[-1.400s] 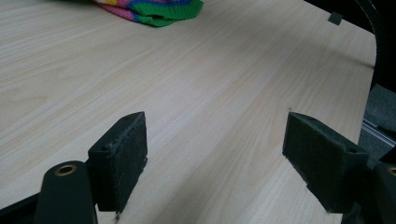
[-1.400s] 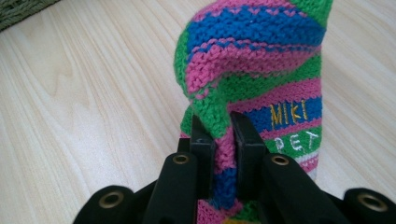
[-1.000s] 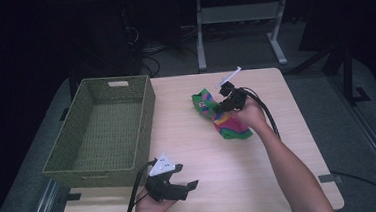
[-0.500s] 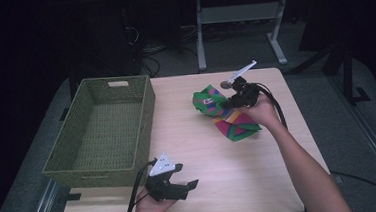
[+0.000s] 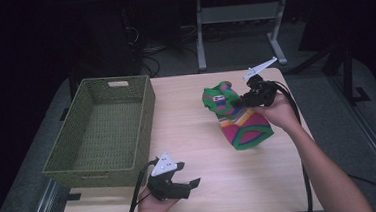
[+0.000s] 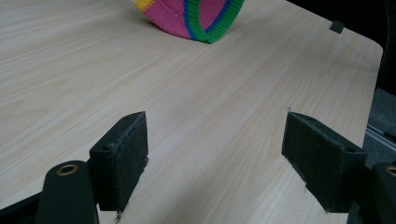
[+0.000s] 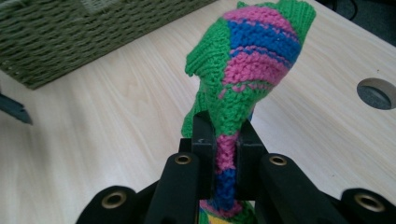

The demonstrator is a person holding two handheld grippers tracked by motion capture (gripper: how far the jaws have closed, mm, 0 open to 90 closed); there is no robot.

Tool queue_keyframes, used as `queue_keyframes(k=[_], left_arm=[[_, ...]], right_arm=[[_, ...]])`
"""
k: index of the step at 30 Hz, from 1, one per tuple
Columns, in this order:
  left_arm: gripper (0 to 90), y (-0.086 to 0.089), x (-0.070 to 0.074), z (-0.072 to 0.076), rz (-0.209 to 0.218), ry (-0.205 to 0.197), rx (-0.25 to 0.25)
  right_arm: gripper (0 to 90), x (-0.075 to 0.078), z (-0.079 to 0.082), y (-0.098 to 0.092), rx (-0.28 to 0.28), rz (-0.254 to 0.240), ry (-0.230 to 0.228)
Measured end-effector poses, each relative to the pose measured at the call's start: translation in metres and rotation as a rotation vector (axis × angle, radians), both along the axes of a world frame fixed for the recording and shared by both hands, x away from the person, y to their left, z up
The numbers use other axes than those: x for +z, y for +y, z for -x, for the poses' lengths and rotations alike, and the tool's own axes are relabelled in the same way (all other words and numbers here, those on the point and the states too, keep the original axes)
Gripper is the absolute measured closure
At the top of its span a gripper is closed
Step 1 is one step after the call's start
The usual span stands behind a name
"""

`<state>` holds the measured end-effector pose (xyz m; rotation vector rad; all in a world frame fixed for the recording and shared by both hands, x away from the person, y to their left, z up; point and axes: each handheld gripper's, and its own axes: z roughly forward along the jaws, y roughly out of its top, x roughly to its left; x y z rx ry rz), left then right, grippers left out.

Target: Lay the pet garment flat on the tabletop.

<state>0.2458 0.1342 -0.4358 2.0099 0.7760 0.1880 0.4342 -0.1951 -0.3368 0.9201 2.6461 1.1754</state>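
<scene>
Pale wood counter (image 5: pixel 198 135) in a dark room, one green woven basket (image 5: pixel 102 129), one striped knit garment (image 7: pixel 247 74) pinched in the right tool (image 7: pixel 227 154), left tool (image 6: pixel 215 154) gaping wide.

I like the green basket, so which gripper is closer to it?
Left. The left gripper sits just off the basket's near corner; the right gripper is across the table, clamped on knitted cloth.

No legible text, brand, number or sign found in any view. One small white tag (image 5: pixel 219 98) is sewn on the knit (image 5: pixel 237 117) in the high view; it carries dark marks, too small and blurred to read. The knit (image 7: pixel 252 60) in the right gripper view shows stripes only, no lettering.
</scene>
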Motion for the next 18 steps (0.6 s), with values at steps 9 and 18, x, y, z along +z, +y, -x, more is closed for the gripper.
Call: queue_keyframes(k=[9,18], left_arm=[[22.2,-0.009,0.007,-0.001,0.015,-0.005,-0.011],[22.6,-0.019,0.02,-0.014,0.033,-0.036,-0.014]], right_arm=[[81.8,0.02,0.033,-0.014,0.036,-0.028,-0.047],[81.9,0.036,0.068,-0.025,0.075,-0.052,-0.087]])
